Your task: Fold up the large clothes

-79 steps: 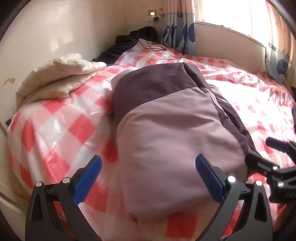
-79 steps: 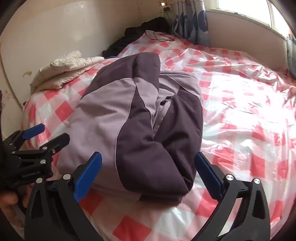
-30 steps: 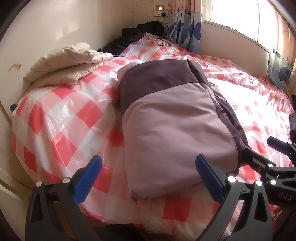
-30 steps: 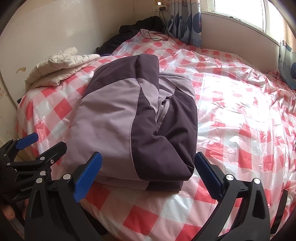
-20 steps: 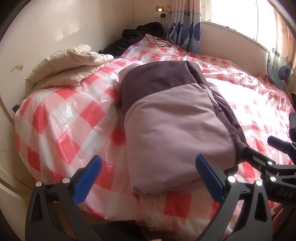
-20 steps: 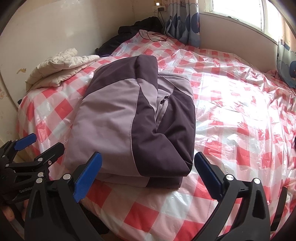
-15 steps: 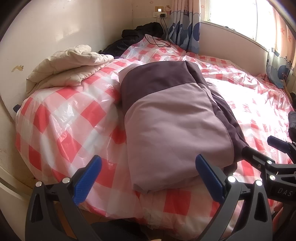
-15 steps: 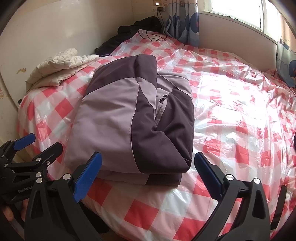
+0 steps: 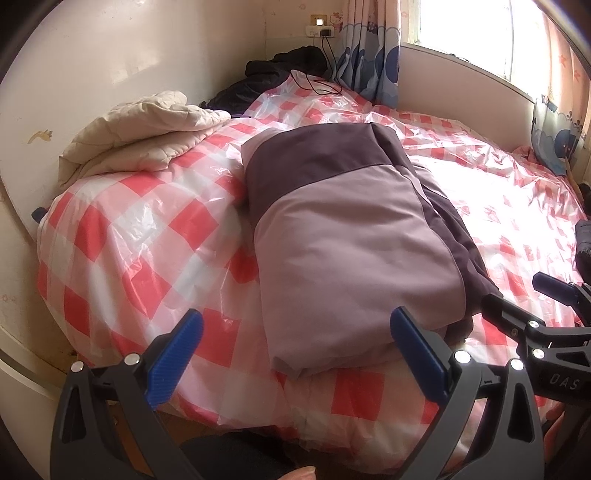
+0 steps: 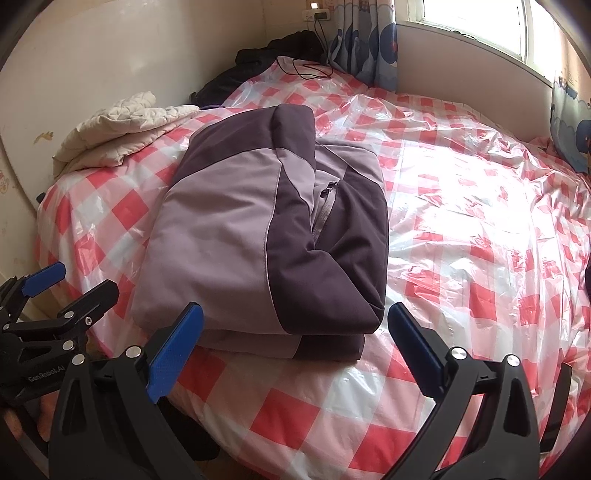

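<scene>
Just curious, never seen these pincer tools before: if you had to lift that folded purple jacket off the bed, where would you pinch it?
Probably the jacket's near edge, coming in low from the foot of the bed. The folded layers stack there facing both open grippers, left and right.

Both tools, the left tool [image 9: 295,350] and right tool [image 10: 295,343], have backed away from the folded jacket [image 10: 266,236].

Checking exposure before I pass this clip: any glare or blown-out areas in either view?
Left wrist view: the window is blown out, and the plastic sheet beside the folded jacket glares white. Right wrist view: the same sheet glares; jacket evenly lit.
</scene>
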Demonstrator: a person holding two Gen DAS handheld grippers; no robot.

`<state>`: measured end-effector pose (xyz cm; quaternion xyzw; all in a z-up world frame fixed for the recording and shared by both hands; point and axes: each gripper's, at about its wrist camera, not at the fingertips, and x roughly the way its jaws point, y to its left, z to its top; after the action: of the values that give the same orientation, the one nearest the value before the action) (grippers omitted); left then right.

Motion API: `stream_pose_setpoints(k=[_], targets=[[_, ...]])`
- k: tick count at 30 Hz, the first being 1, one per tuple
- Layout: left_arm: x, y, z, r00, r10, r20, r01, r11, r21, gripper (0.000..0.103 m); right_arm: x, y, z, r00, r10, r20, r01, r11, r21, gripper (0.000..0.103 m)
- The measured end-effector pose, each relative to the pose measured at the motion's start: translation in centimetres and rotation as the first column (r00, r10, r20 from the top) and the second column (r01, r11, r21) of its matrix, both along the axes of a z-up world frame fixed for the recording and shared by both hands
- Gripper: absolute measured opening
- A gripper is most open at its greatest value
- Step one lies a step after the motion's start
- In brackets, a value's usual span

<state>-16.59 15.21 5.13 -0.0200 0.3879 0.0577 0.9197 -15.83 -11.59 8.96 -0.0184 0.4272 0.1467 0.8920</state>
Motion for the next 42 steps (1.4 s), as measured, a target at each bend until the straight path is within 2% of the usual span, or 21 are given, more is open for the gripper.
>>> stream_pose_setpoints(k=[12, 42], targets=[[-0.7, 0.2, 0.3, 1.0, 0.016, 0.026, -0.017, 0.999, 0.036, 0.097, -0.6, 0.3, -0.4, 1.0, 0.001, -0.012, -0.001, 1.0, -0.008, 0.096], [-1.3, -0.5, 0.6, 0.999, 0.011, 0.041, -0.013, 0.999, 0.048, 0.097, -0.7, 1.0, -1.0, 1.0, 0.007, -0.028, -0.007, 1.0, -0.007, 0.096]])
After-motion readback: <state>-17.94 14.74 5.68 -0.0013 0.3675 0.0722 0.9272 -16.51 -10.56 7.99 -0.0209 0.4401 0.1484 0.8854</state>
